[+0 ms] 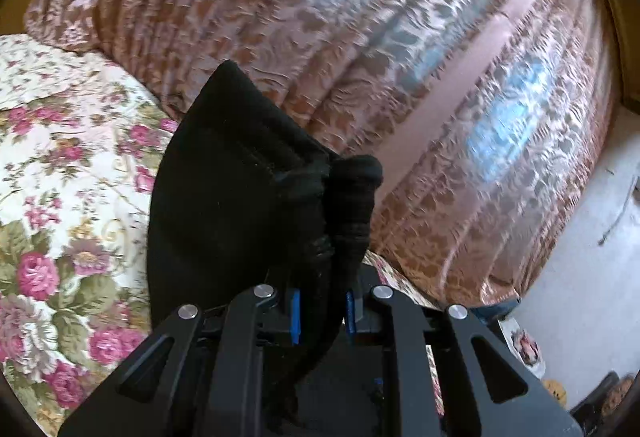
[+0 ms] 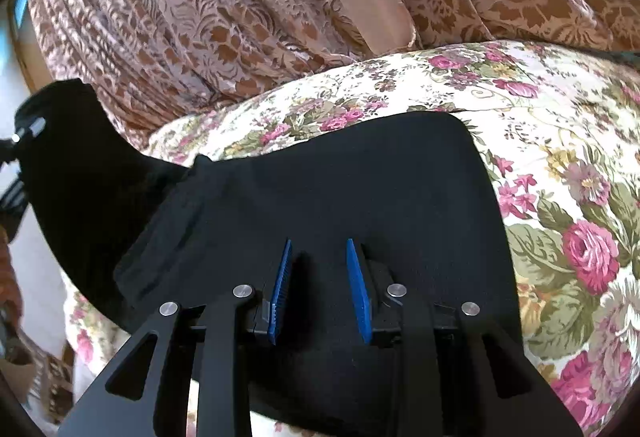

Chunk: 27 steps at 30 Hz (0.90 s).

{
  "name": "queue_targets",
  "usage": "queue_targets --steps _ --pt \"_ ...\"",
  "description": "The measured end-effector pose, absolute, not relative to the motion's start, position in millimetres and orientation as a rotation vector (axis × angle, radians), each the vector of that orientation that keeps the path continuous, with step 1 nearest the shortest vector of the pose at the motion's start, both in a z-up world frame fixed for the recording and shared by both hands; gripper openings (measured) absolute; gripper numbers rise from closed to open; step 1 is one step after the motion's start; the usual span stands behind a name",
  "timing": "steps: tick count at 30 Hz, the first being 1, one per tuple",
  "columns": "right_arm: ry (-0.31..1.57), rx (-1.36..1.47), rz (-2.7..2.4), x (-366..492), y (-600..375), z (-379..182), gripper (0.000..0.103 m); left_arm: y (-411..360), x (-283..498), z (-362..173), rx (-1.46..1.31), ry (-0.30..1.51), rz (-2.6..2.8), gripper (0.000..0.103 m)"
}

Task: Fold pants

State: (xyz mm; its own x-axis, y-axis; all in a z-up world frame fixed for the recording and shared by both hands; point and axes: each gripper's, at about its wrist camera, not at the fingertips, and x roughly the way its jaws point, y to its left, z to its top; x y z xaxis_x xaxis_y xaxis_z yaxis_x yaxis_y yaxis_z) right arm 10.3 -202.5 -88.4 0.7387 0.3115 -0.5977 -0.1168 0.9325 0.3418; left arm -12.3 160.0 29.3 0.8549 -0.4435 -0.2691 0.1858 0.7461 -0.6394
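Black pants [image 1: 224,197] hang bunched from my left gripper [image 1: 322,301], which is shut on a gathered fold of them above the bed. In the right wrist view the rest of the pants [image 2: 340,177] lies flat on the floral bedspread [image 2: 560,197]. One end of the pants rises to the far left, where part of the left gripper [image 2: 24,135] shows. My right gripper [image 2: 319,249] hovers open just over the flat black fabric, with nothing between its blue pads [image 2: 280,289].
A brown and pink patterned curtain [image 1: 320,17] hangs right behind the bed, also filling the top of the right wrist view as the curtain [image 2: 200,17]. Pale floor [image 1: 580,257] lies beside the bed at the right, with small items near the lower right corner.
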Motion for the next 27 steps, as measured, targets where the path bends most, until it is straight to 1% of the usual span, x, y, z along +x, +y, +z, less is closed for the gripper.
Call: queue_targets --steps 2,8,15,27 --pt "0.695 0.291 0.235 4.0 -204.5 -84.2 0.031 150.1 -11.2 30.8 -0.637 0.434 -0.379 0.014" --pt "0.714 0.353 0.234 -4.1 -216.0 -80.3 0.031 117.9 -6.6 36.7 -0.604 0.452 -0.464 0.014" --pt "0.657 0.432 0.183 -17.4 -240.9 -69.1 0.031 71.7 -0.9 34.2 -0.552 0.505 -0.577 0.014" --pt "0.569 0.506 0.076 -31.1 -285.9 -52.4 0.031 -13.1 12.0 4.7 -0.433 0.632 -0.696 0.014"
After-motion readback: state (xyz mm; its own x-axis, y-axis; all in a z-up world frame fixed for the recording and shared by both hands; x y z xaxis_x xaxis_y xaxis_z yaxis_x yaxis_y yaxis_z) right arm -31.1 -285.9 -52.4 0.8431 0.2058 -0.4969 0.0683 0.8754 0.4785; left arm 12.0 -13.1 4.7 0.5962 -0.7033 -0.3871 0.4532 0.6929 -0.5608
